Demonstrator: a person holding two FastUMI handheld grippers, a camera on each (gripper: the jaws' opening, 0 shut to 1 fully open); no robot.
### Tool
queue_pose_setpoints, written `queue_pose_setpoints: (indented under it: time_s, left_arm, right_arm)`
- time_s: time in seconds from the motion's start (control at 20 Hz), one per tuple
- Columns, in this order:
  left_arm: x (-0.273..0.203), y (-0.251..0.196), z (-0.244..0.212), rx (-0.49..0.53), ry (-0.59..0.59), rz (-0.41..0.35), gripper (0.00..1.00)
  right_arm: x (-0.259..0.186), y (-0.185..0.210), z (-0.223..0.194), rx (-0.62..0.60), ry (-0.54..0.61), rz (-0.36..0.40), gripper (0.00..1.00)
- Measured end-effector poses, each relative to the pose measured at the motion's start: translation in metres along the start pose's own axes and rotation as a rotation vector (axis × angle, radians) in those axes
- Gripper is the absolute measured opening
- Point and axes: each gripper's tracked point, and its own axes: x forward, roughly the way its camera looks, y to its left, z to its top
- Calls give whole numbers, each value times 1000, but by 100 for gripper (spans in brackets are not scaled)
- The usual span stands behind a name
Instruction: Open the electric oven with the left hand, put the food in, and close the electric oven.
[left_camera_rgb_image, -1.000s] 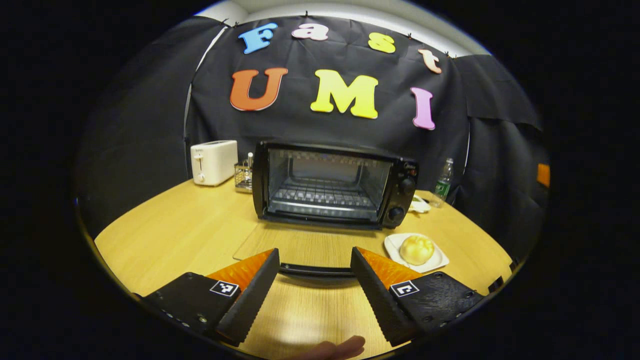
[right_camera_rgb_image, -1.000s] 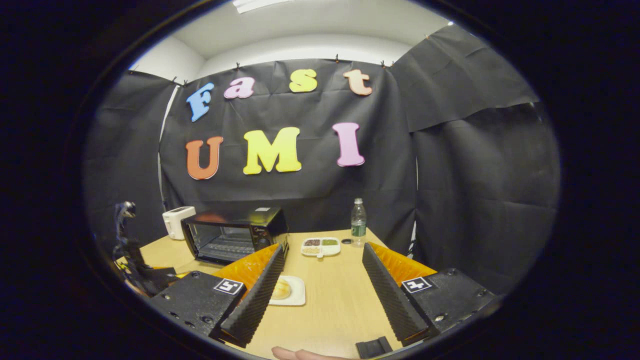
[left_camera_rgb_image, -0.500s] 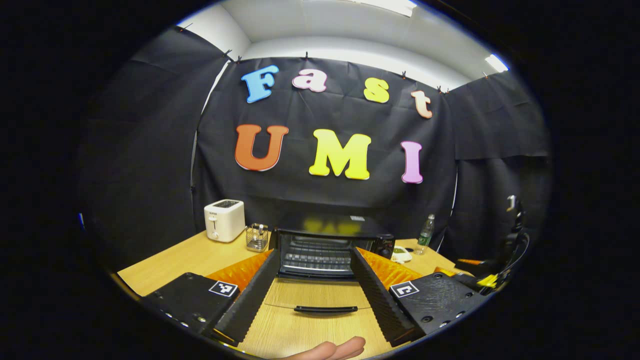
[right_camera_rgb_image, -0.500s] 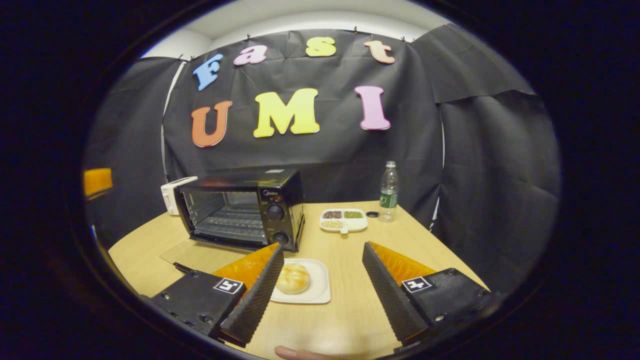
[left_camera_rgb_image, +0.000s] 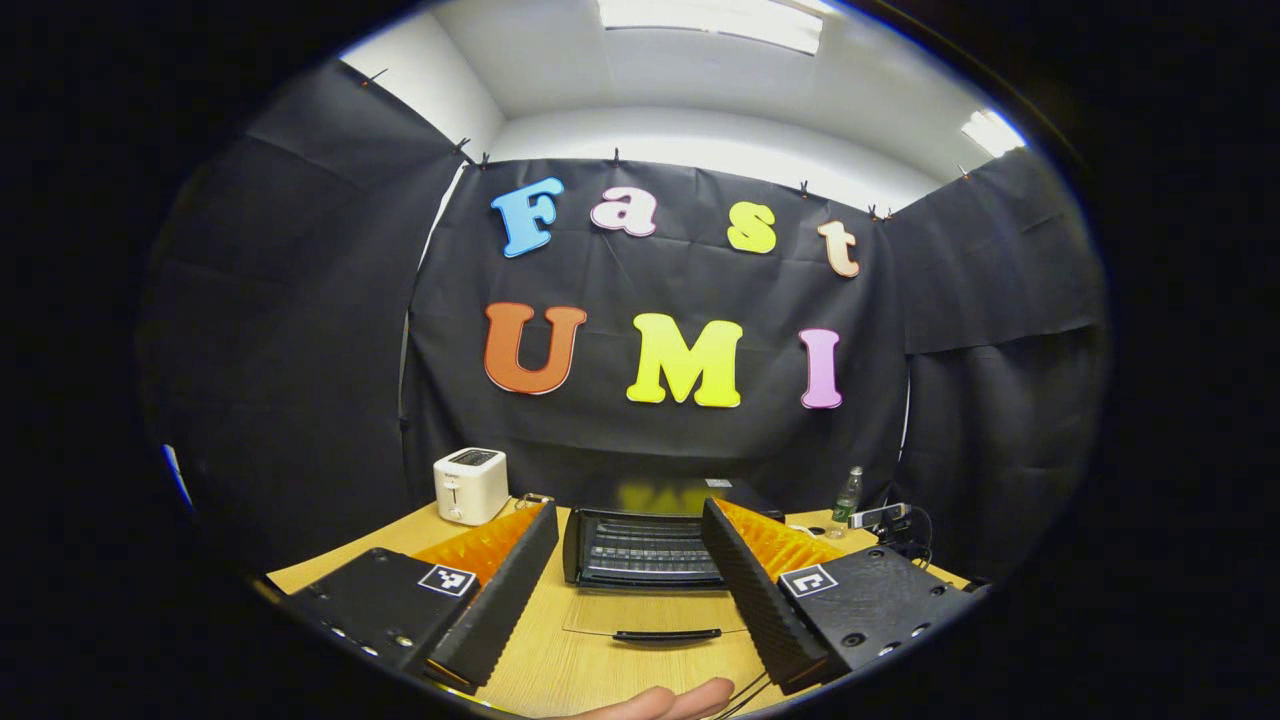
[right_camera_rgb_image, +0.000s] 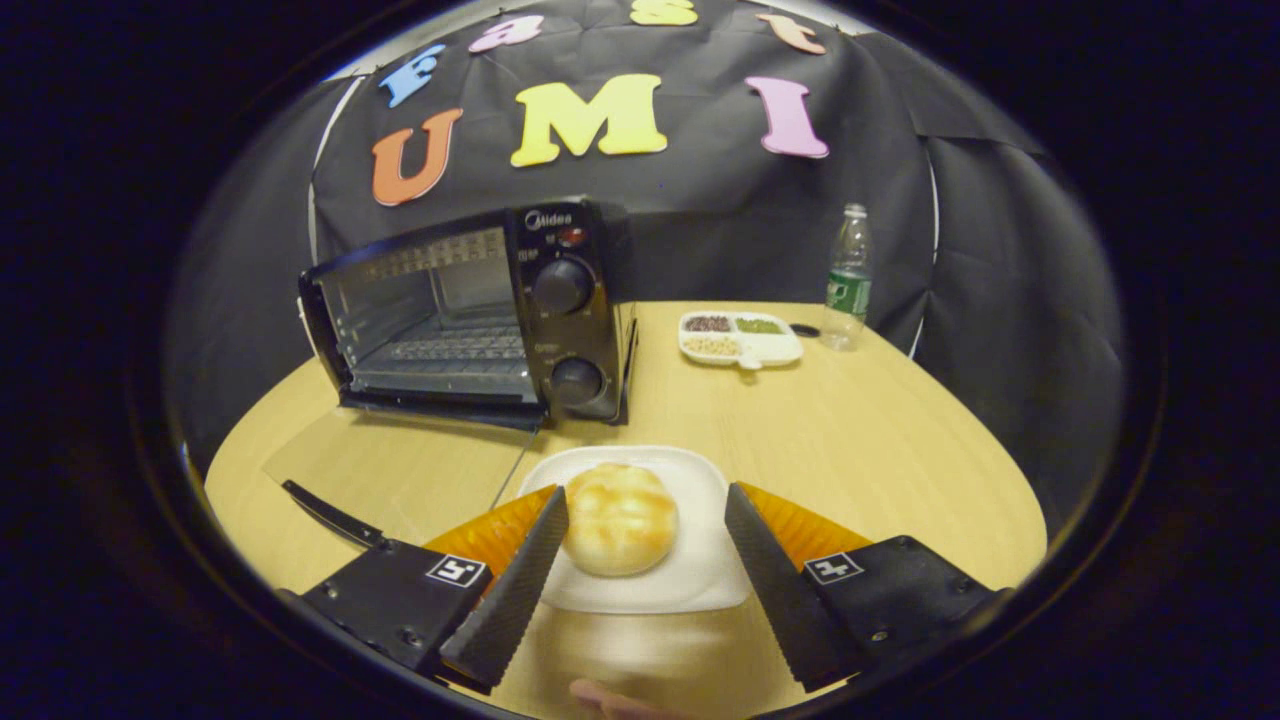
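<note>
1. At twelve o'clock from your right gripper (right_camera_rgb_image: 646, 560), the bread roll (right_camera_rgb_image: 620, 519) is sitting on its white plate (right_camera_rgb_image: 700, 575), between the spread fingers. The jaws are standing wide apart, gripping nothing; I cannot tell whether either finger is touching the roll.

2. Your left gripper (left_camera_rgb_image: 630, 590) is hanging back from the electric oven (left_camera_rgb_image: 645, 545) with its fingers likewise parted and empty.

3. Opening is looking done: the glass door (right_camera_rgb_image: 400, 470) is lying flat on the table (right_camera_rgb_image: 880, 420), its black handle (left_camera_rgb_image: 667, 635) toward you, and the wire rack inside is showing.

4. By my judgement you are standing at the pick-up step. Grasping the roll, carrying it in and shutting the door are all remaining.

5. From the right gripper view the oven mouth is sitting near ten o'clock of the plate, so your carry is running up and leftward over the lowered door.

6. The door's near edge and the oven's control panel (right_camera_rgb_image: 565, 310) at eleven o'clock are bounding that path; the plate is lying just beside the door's corner.

7. Toward one o'clock a divided snack dish (right_camera_rgb_image: 740, 338) and a water bottle (right_camera_rgb_image: 846, 280) are standing well apart from your route, leaving bare table on that side.

8. A white toaster (left_camera_rgb_image: 470, 485) is standing near the oven at ten o'clock in the left gripper view, clear of the door swing.
</note>
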Motion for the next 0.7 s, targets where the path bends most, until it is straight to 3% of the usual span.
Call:
queue_pose_setpoints:
  time_s: [0.35, 0.45, 0.65, 0.7]
  left_arm:
    - [9, 11, -20, -1, 46, 24, 94]
    - [12, 13, -24, -1, 64, 28, 95]
    - [15, 7, -34, 18, 95, 19, 95]
    - [15, 5, -36, 22, 102, 20, 95]
  right_arm:
    - [4, 18, -3, -29, 15, 45, 97]
    - [12, 12, -10, -52, 40, 11, 96]
    - [27, 11, -20, 36, 109, 31, 96]
    - [27, 9, -13, 58, 81, 32, 95]
